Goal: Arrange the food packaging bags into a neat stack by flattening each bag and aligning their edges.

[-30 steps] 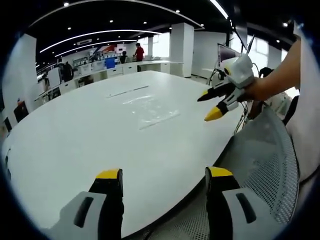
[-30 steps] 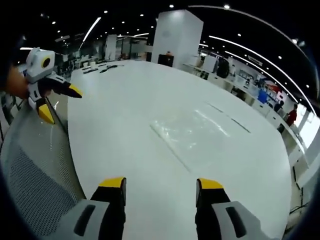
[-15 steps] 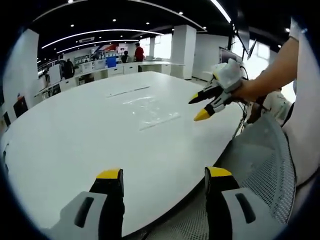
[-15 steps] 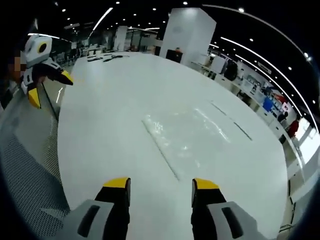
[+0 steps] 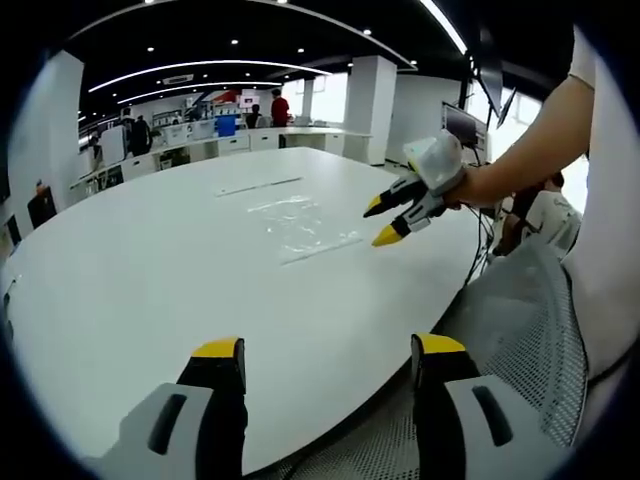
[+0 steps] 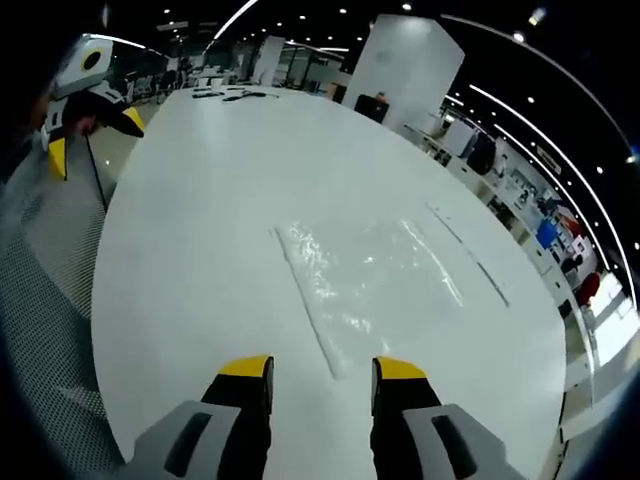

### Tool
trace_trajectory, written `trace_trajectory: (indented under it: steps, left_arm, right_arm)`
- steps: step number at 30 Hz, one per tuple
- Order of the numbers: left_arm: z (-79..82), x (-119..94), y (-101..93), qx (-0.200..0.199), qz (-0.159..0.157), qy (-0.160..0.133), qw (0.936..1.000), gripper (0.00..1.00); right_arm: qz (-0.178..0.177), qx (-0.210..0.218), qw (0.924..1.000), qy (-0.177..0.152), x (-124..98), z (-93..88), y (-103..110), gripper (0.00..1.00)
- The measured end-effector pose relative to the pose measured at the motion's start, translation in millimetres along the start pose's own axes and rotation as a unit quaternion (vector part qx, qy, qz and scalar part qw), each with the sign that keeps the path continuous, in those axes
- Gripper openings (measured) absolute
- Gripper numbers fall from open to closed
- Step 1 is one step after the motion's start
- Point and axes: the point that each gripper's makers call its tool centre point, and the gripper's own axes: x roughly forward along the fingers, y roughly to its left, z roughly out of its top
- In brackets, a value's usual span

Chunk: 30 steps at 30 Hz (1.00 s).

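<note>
Clear plastic food bags (image 5: 300, 222) lie flat and overlapping on the white table (image 5: 150, 270), past its middle. In the right gripper view the same bags (image 6: 365, 285) spread just ahead of my right gripper (image 6: 322, 370), whose yellow-tipped jaws stand open and hold nothing. That gripper (image 5: 384, 221) also shows in the left gripper view, held by a person's hand and hovering at the bags' near right edge. My left gripper (image 5: 328, 350) is open above the table's near edge, far from the bags. It appears again as a small gripper (image 6: 92, 135) at the upper left of the right gripper view.
A grey mesh chair (image 5: 520, 330) stands at the table's near side. A thin strip (image 5: 258, 186) lies on the table beyond the bags. Desks, a white pillar (image 6: 405, 65) and people fill the office behind. A few dark items (image 6: 225, 95) sit at the table's far end.
My right gripper has moved forward and down toward the bags, which now look larger and closer in its view. My left gripper has stayed nearly still.
</note>
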Motion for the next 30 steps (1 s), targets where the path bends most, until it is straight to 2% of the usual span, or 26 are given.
trace_trajectory:
  steps: [8, 15, 30]
  left_arm:
    - [-1.2, 0.6, 2.8, -0.001, 0.005, 0.002, 1.0, 0.66]
    - [-2.0, 1.0, 4.7, -0.003, 0.008, 0.003, 1.0, 0.66]
    - [-4.4, 2.1, 8.3, -0.006, 0.012, 0.006, 0.9999, 0.65]
  right_arm:
    - [0.006, -0.041, 0.9991, 0.012, 9.1, -0.9, -9.1, 0.26]
    - [0.018, -0.071, 0.9969, 0.03, 18.1, -8.8, -13.3, 0.19]
    - [0.043, -0.077, 0.9955, 0.036, 28.5, -9.3, -16.5, 0.15]
